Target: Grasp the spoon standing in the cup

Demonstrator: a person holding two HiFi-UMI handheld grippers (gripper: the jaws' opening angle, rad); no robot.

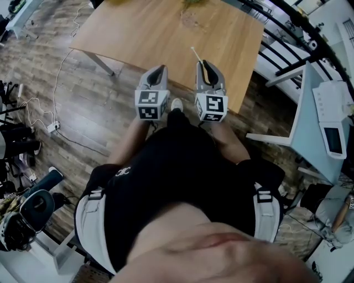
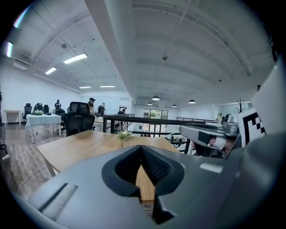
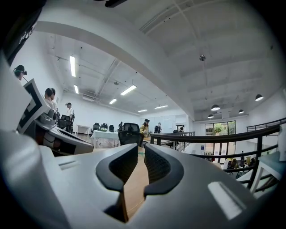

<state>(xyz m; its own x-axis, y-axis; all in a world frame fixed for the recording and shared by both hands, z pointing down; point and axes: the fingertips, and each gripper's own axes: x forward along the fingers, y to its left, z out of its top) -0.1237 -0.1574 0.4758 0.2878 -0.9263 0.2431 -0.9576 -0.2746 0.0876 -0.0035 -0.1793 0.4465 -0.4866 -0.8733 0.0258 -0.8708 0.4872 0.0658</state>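
No cup or spoon shows clearly in any view. My left gripper (image 1: 159, 69) and right gripper (image 1: 205, 63) hang side by side over the near edge of a wooden table (image 1: 144, 33). In the left gripper view the left gripper (image 2: 141, 148) has its jaws meeting at the tips, with nothing between them. In the right gripper view the right gripper (image 3: 141, 146) shows only a thin slit, also with nothing in it. A thin white stick (image 1: 194, 53) lies just ahead of the right gripper. A small plant (image 1: 191, 16) stands at the table's far side.
Cables (image 1: 55, 110) trail over the wood floor at the left. At the right stand a white desk with a device (image 1: 326, 121) and a black railing (image 1: 287, 33). Gear sits at the lower left (image 1: 33, 204). Office chairs and people (image 2: 91, 105) are far off.
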